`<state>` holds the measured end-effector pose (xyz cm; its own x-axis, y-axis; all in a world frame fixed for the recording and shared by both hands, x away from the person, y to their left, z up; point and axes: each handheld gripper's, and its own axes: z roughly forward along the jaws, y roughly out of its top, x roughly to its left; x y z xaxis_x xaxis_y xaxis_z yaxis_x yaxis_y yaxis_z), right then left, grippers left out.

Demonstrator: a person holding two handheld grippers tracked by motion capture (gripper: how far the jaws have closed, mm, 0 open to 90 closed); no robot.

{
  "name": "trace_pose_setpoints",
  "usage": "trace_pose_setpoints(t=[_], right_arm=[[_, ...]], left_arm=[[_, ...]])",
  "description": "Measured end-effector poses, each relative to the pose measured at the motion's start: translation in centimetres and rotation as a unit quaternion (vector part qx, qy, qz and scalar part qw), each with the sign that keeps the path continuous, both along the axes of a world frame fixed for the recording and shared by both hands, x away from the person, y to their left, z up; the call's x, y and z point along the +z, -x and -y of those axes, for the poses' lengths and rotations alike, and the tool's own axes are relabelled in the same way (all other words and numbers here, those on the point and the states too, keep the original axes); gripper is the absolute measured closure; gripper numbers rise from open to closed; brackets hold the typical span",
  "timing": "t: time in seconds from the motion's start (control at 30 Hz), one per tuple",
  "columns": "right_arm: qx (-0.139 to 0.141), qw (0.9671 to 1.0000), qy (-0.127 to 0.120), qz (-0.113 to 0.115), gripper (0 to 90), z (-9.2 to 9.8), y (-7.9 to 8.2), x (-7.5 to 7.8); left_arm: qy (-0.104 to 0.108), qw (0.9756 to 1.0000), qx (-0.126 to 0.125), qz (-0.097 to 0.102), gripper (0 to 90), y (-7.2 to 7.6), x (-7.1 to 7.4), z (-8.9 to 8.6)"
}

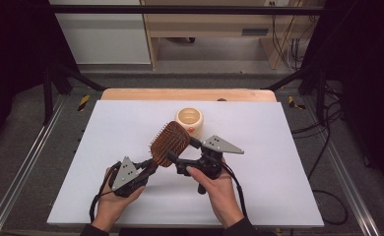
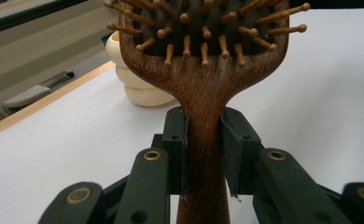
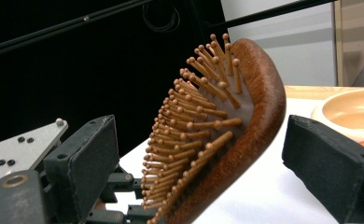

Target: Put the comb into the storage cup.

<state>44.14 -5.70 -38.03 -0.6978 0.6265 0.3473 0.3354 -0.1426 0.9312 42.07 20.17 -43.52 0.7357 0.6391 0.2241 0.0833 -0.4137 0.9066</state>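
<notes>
The brush head stands between the right gripper's open jaws, with a gap on each side: bristles face one pad, the wooden back faces the other. Just beyond that gripper sits the cream bowl, blocking a straight push forward. The left gripper clamps the handle from below-left, closing off that side. To the right gripper's right and behind both hands, the white table lies bare.

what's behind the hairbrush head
A cream bowl stands on the white table sheet just behind the hairbrush. In the left gripper view the brush head covers most of it, so its inside is hidden there.
</notes>
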Motion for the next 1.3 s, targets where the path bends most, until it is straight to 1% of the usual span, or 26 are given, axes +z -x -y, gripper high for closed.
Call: trace_pose_setpoints(t=[0.23, 0.43, 0.6, 0.83, 0.97, 1.1, 1.3], right_arm=[[-0.001, 1.0000, -0.006, -0.004, 12.9, -0.5, -0.4, 0.3], [-0.006, 0.9999, -0.011, -0.009, 17.0, -0.5, -0.8, 0.4], [-0.004, 0.9997, -0.019, -0.013, 21.0, -0.6, -0.9, 0.5], [0.003, 0.9992, -0.034, -0.021, 27.8, -0.7, -1.4, 0.5], [0.007, 0.9990, -0.037, -0.023, 31.1, -0.9, -1.5, 0.5], [0.014, 0.9987, -0.042, -0.026, 37.7, -1.0, -1.6, 0.5], [0.023, 0.9972, -0.063, -0.031, 44.5, -1.2, -1.6, 0.5]], left_arm=[[-0.001, 1.0000, -0.002, 0.003, 72.7, 0.1, 0.0, 0.1], [0.000, 1.0000, -0.003, 0.008, 72.7, 0.2, 0.1, 0.2], [0.003, 0.9999, -0.003, 0.011, 72.7, 0.2, 0.1, 0.1], [0.008, 0.9999, -0.004, 0.014, 72.7, 0.3, 0.2, 0.1], [0.012, 0.9998, -0.005, 0.018, 72.7, 0.3, 0.3, 0.1], [0.015, 0.9997, -0.005, 0.018, 72.7, 0.4, 0.3, 0.0], [0.023, 0.9996, -0.004, 0.018, 72.6, 0.3, 0.3, -0.2]])
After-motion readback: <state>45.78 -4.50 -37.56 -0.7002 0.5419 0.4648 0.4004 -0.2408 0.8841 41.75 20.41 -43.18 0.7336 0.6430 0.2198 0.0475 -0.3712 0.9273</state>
